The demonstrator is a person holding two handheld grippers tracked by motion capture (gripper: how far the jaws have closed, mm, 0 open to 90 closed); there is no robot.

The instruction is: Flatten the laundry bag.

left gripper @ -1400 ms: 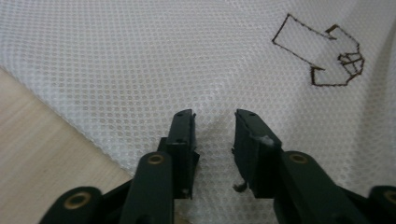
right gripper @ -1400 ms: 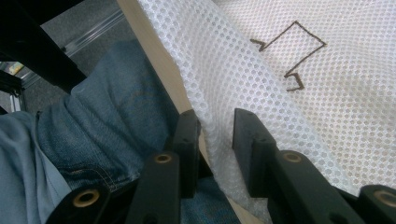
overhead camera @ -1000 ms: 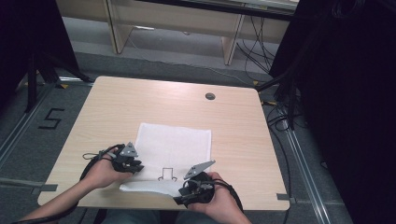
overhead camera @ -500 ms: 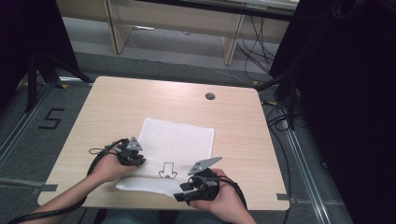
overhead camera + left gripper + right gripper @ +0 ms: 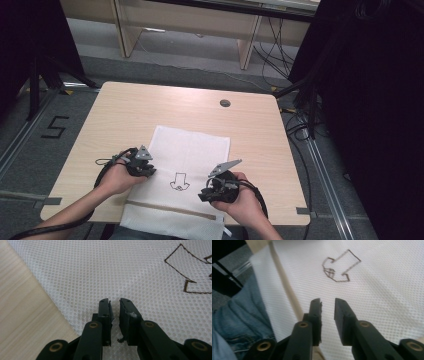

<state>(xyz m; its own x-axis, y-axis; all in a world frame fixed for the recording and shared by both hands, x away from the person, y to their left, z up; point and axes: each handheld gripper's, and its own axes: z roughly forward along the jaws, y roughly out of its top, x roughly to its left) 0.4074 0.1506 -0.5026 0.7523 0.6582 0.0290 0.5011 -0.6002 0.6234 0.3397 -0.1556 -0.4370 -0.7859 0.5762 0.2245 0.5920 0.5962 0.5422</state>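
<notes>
Since the earlier frames the left tongs (image 5: 145, 167) have crept inward from the cloth's left edge onto the white mesh cloth (image 5: 192, 150), while the right tongs (image 5: 212, 192) have drawn back toward the person, off the cloth's middle and down near its lower right part. The cloth lies flat on the counter (image 5: 125, 115), its near end hanging over the front edge toward the person's lap, a tan band (image 5: 170, 210) running across it close to that edge and a dark arrow drawing (image 5: 180, 182) between the two tools. Both pairs of jaws stand a little apart with a narrow gap; in the left gripper view a slight pucker of mesh sits right at the gap, but I cannot tell whether any is caught, and the right tongs (image 5: 327, 306) grip nothing, poised over the cloth just short of the arrow drawing (image 5: 340, 266) and beside the tan band (image 5: 287, 287). The likely trouble is that the thin, slippery mesh slides or bunches if either tool closes on too little fabric, or that the overhanging end drags the whole cloth off the counter once it is lifted unevenly
</notes>
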